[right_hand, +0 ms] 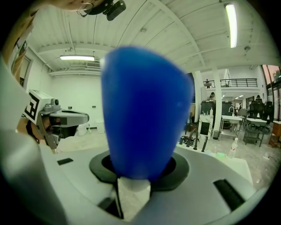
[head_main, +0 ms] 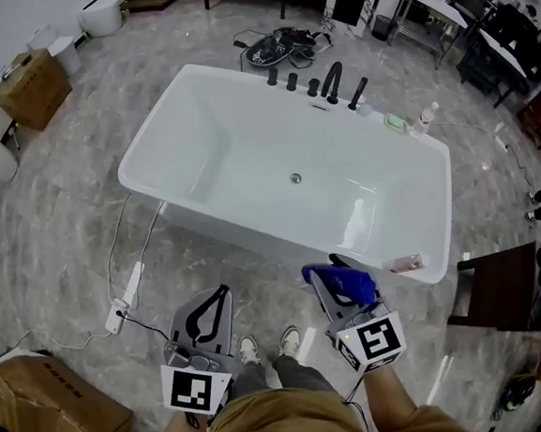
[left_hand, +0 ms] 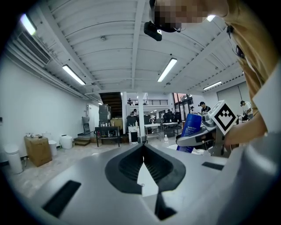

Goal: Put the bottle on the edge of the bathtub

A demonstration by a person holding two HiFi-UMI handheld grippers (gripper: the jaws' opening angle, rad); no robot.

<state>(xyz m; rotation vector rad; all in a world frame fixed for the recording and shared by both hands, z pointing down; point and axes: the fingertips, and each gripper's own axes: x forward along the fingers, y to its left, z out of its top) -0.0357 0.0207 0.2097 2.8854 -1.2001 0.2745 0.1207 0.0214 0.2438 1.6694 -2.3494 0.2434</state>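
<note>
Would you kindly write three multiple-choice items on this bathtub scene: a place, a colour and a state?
1. Where is the blue bottle? A) on the chair B) in the right gripper C) on the floor
2. What colour are the bathtub's faucet fittings? A) chrome B) gold C) black
3. How do the left gripper's jaws stand? A) together, empty B) wide apart C) clamped on a cable
1 B: its jaws clamp the bottle. 2 C: they show dark against the white rim. 3 A: the jaws meet with nothing between.
</note>
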